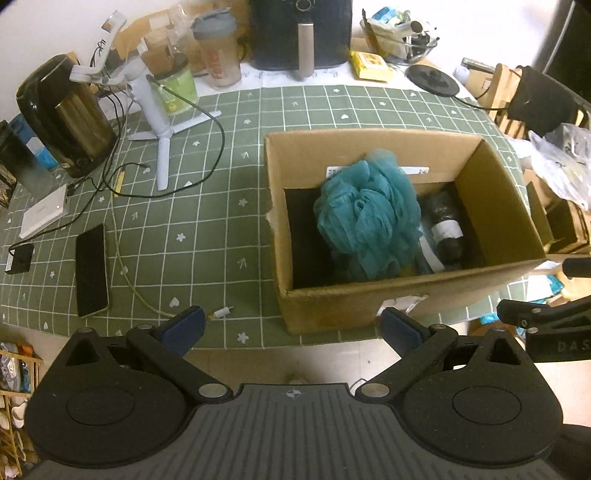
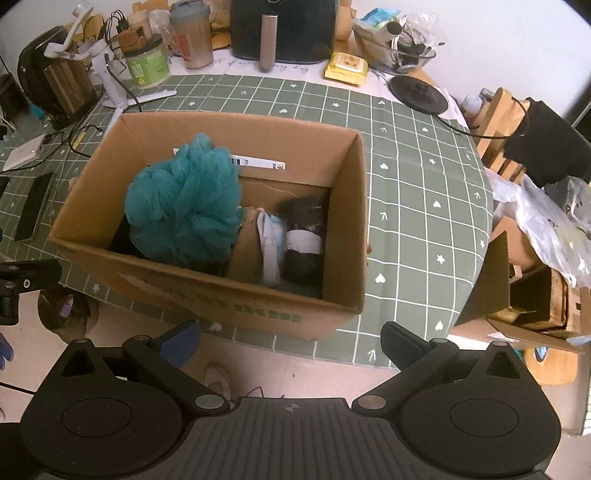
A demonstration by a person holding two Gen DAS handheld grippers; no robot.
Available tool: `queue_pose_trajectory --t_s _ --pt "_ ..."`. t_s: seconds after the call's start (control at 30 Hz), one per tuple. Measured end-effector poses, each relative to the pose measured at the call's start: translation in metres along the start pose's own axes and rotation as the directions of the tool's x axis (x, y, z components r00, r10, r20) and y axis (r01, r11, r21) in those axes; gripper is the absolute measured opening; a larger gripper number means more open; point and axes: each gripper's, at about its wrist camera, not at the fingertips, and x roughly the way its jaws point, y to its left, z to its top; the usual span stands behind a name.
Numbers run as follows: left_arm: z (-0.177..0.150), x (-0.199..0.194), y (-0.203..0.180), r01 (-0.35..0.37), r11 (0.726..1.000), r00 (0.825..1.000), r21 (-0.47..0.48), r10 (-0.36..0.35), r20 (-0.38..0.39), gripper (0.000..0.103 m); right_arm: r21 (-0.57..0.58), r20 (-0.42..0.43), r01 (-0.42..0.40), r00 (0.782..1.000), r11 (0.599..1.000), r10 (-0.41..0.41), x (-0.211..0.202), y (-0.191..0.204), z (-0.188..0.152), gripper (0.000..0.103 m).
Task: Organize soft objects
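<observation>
1. The left gripper hangs off the near edge of the table with its jaws spread wide and nothing between them; the blue pads sit just short of the tablecloth edge.
2. The right gripper is likewise wide apart and empty, held near the front wall of the box.
3. The cardboard box stands open on the green checked tablecloth, close to the near edge of the table.
4. A teal bath sponge sits inside the box, piled high toward the left half and rising close to the rim.
5. To the right of the sponge, deep in the box, lies a dark roll with a white label, and between the two a pale folded cloth leans against a cardboard piece.
6. Left of the box the tablecloth carries a black phone, a white tripod stand, loose cables, a white flat device and a dark kettle.
7. Along the far side stand a green tub, a shaker bottle, a black air fryer, a yellow packet and a glass bowl of odds and ends.
8. A round black kettle base lies at the far right, well apart from the box.
9. Off the table to the right are a wooden chair draped with black cloth, a plastic bag and another open carton.
</observation>
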Motion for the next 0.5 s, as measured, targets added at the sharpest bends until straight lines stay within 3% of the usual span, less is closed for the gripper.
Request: queue_pose_trajectory --t_s 0.5 --pt "0.0049 0.0020 -0.0056 -0.003 1.000 1.000 0.007 0.003 -0.006 0.103 0.005 -0.010 0.005 1.000 1.000 -0.005 0.0058 -0.0061 0.0014 0.103"
